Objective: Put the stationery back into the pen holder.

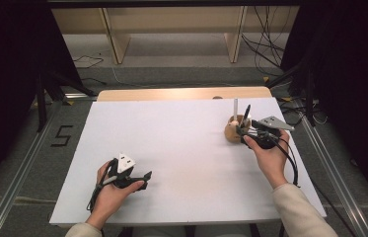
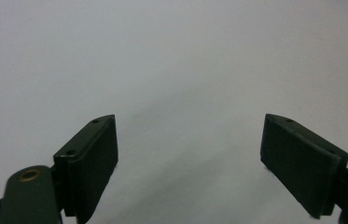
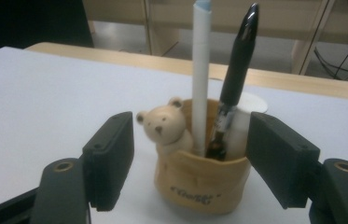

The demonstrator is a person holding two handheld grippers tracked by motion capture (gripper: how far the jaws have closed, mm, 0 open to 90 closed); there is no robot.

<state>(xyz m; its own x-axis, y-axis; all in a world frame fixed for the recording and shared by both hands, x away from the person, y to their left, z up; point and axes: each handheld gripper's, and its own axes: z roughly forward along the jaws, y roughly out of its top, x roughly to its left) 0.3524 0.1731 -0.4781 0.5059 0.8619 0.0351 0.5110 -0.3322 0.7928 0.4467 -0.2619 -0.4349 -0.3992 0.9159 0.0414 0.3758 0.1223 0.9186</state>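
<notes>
We see a white table (image 1: 186, 148) on a grey floor, with wooden shelf legs and loose cables beyond its far edge; at the near left, the left hand (image 1: 108, 195) holds the left gripper (image 1: 142, 178) low over bare tabletop, its jaws spread wide with nothing between them; far to the right, near the far corner, stands a tan bear-shaped pen holder (image 3: 199, 175), holding a white pen (image 3: 201, 79), a black pen (image 3: 237, 74) and what may be a white cap; the right gripper (image 3: 190, 158) has its parted jaws on either side of the holder, apparently not touching it.
</notes>
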